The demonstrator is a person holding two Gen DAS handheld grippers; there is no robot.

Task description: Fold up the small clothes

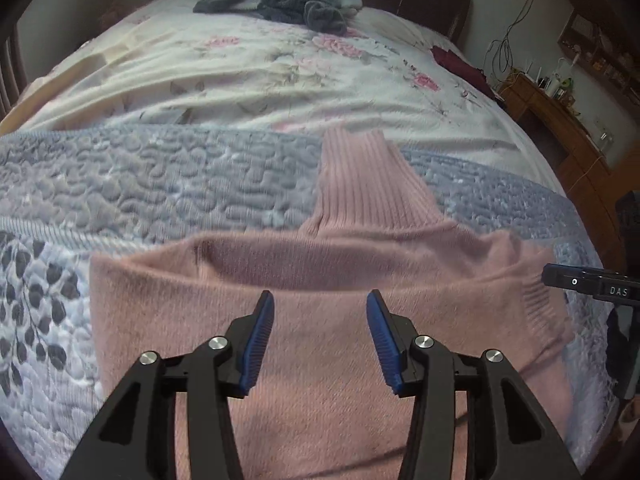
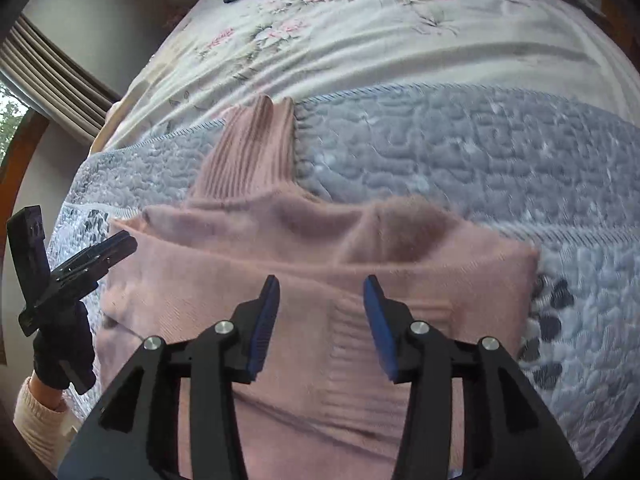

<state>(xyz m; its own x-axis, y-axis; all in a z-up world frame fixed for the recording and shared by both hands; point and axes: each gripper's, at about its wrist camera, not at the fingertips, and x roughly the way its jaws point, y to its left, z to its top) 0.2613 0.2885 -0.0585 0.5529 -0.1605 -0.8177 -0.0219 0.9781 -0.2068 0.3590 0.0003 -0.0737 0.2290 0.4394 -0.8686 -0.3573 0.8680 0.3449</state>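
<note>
A pink knit sweater [image 1: 180,320] lies flat on the bed with its sides turned in and its ribbed turtleneck collar [image 1: 360,176] pointing away from me. My left gripper [image 1: 320,296] hovers open just over the sweater's body, nothing between its blue pads. In the right wrist view the same sweater [image 2: 440,272] and collar [image 2: 252,152] fill the middle. My right gripper [image 2: 322,280] is open above a ribbed cuff on the sweater, holding nothing. The left gripper [image 2: 120,244] shows at the sweater's left edge, held by a gloved hand [image 2: 64,352].
The sweater rests on a grey-blue quilted blanket [image 1: 160,184] over a floral sheet [image 1: 260,76]. A dark grey pile of cloth [image 1: 280,0] lies near the headboard, and a dark red garment [image 1: 460,64] at the far right. A wooden desk [image 1: 560,120] stands beside the bed.
</note>
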